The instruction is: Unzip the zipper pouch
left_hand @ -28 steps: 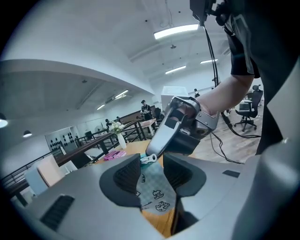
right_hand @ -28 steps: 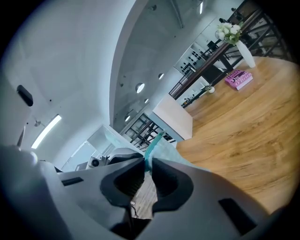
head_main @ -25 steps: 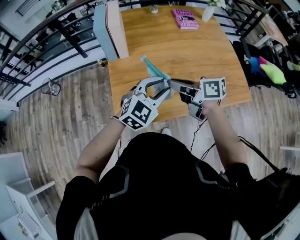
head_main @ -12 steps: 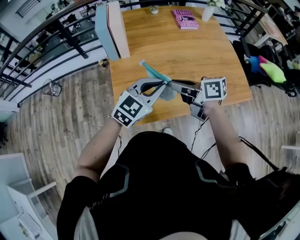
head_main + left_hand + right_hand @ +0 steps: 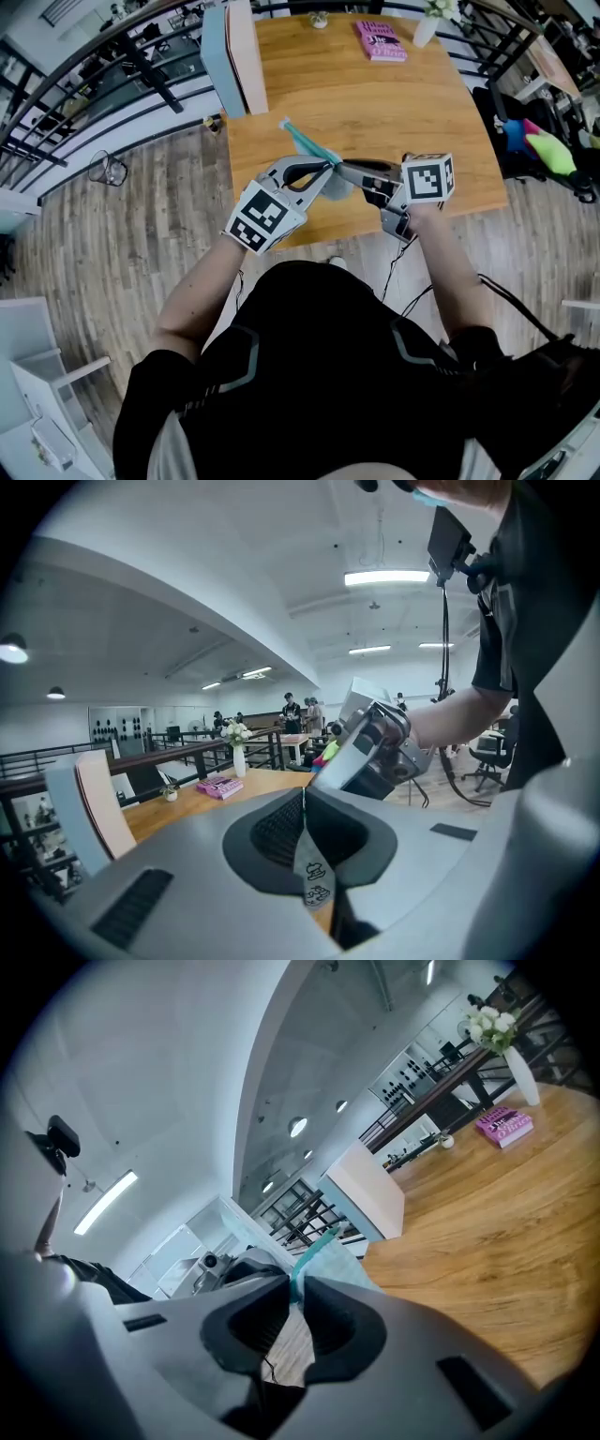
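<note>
Head view — zipper pouch (image 5: pixel 307 145), tip upper-left

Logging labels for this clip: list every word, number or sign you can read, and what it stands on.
No text reads outright.
pink book: white cover print, too small and blurred to read.
marker cubes: black-and-white square codes, no letters or numbers.
grey strip, seen in the left gripper view: two small drawn figures, no words.
zipper pouch: teal, no print visible.
</note>
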`<state>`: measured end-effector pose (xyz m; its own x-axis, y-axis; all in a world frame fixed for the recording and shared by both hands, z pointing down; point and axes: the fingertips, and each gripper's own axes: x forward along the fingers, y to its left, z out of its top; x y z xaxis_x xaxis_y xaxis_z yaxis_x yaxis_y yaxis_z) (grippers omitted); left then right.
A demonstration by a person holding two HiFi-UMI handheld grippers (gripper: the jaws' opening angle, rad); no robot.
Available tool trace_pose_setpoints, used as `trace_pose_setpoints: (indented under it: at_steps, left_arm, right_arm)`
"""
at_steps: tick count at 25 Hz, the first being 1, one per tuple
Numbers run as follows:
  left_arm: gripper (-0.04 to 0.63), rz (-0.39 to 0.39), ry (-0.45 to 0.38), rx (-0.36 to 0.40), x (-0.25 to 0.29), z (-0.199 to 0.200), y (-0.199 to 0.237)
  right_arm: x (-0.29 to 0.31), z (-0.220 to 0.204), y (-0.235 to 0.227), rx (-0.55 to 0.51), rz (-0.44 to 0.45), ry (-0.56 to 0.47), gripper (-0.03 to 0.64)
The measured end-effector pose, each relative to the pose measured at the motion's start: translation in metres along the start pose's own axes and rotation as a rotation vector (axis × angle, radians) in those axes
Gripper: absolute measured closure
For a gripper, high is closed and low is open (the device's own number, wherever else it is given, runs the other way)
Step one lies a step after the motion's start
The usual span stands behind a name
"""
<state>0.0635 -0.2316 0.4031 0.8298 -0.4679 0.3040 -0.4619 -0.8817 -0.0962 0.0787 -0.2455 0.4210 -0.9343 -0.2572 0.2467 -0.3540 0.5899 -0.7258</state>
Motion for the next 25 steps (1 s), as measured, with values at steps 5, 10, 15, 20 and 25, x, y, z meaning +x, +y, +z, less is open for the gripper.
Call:
trace_pose_setpoints:
  at_steps: [5, 10, 15, 20, 25]
  left_arm:
    - [0.565, 0.021, 0.023, -0.038, -0.004, -0.006, 0.005]
    - [0.565, 0.021, 0.037, -0.072, -0.005, -0.011, 0.007]
    - [0.565, 0.026, 0.030, -0.124, -0.008, -0.017, 0.010]
    - [0.566, 0.100, 0.049, -0.137, -0.016, -0.026, 0.033]
    - [0.566, 0.128, 0.075, -0.138, -0.019, -0.033, 0.048]
  right_arm:
    - [0.006, -0.001, 0.002, -0.039, -0.011, 0.016, 0.561]
    - [0.010, -0.005, -0.002, -0.060, -0.016, 0.044, 0.562]
    - [0.015, -0.010, -0.003, -0.076, -0.039, 0.065, 0.565]
    - [0.010, -0.014, -0.006, -0.082, -0.056, 0.085, 0.566]
    - [0.011, -0.015, -0.010, -0.085, -0.064, 0.105, 0.566]
